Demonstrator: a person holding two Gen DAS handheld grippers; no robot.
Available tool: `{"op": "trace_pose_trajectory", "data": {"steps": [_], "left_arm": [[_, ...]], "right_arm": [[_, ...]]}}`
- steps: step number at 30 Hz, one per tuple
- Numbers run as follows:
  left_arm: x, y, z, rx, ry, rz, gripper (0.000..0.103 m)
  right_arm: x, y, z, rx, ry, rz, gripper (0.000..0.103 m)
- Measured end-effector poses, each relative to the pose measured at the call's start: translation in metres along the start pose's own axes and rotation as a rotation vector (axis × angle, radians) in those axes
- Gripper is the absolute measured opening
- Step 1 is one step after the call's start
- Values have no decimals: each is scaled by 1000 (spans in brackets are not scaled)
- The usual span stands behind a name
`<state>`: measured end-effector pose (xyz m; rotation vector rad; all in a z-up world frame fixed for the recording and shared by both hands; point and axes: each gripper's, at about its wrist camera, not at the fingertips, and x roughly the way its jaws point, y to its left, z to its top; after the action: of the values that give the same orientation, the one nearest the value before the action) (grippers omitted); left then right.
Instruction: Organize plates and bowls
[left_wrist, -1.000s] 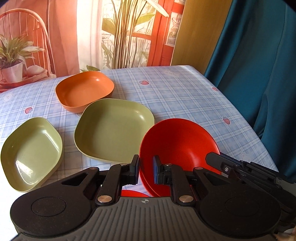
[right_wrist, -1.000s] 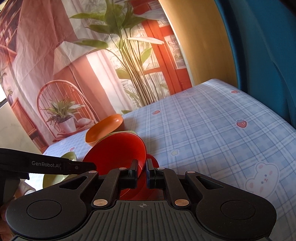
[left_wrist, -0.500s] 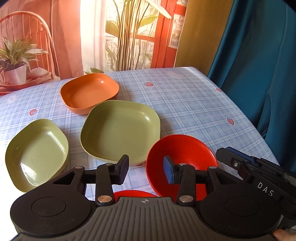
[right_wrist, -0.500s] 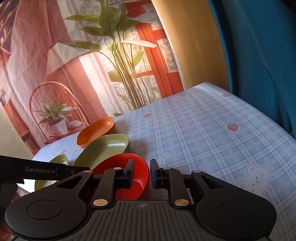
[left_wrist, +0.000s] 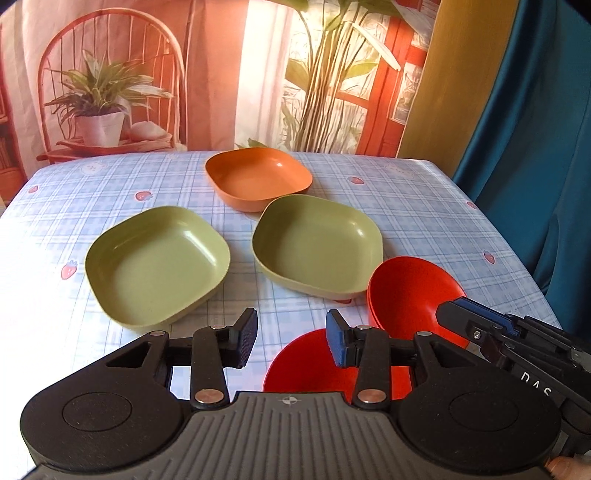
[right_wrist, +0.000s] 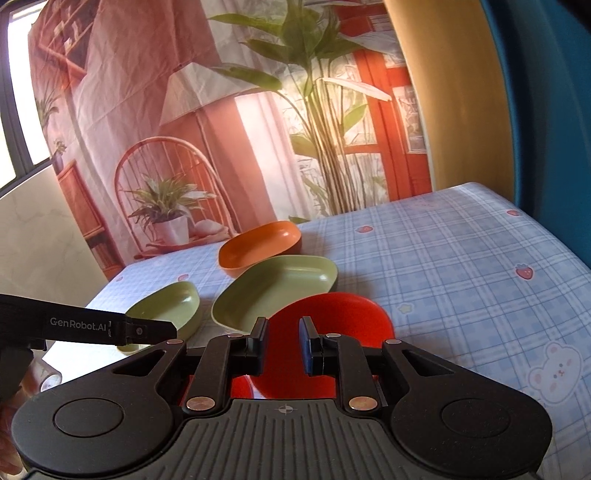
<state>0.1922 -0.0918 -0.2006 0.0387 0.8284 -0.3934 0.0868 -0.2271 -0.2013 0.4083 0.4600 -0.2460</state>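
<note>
A red bowl (left_wrist: 413, 295) rests on the table at the right, its near edge on a flat red plate (left_wrist: 314, 362) by the front edge. Two green square dishes (left_wrist: 155, 262) (left_wrist: 317, 243) and an orange square dish (left_wrist: 258, 177) lie further back. My left gripper (left_wrist: 291, 336) is open and empty above the red plate. My right gripper (right_wrist: 282, 343) is open with its jaws either side of the red bowl's (right_wrist: 332, 332) near rim, not clamping it. The right gripper's fingers (left_wrist: 476, 325) show at the bowl's right in the left wrist view.
The table (left_wrist: 424, 206) has a blue checked cloth; its right edge drops off beside a teal curtain (left_wrist: 535, 147). A printed backdrop hangs behind the far edge. The left gripper's finger (right_wrist: 92, 326) crosses the lower left of the right wrist view.
Both grippers let go of the red bowl and opened. The bowl went from tilted upright to resting on the table. My left gripper moved left and back.
</note>
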Motion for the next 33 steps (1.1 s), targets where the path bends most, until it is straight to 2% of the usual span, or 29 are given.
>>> {"op": "trace_pose_trajectory", "data": {"steps": [10, 16, 17, 22, 33], "left_arm": [[2, 12, -27, -48, 36, -11, 42], [4, 16, -44, -65, 56, -29, 33], [4, 17, -44, -71, 58, -28, 28], [6, 25, -49, -112, 68, -37, 22], [6, 34, -58, -160, 70, -47, 21]], "right_arm": [[-2, 29, -17, -78, 32, 17, 18], [-3, 36, -22, -91, 53, 18, 18], [-3, 37, -22, -93, 55, 17, 18], [-2, 43, -24, -106, 69, 18, 18], [2, 49, -29, -103, 95, 8, 18]]}}
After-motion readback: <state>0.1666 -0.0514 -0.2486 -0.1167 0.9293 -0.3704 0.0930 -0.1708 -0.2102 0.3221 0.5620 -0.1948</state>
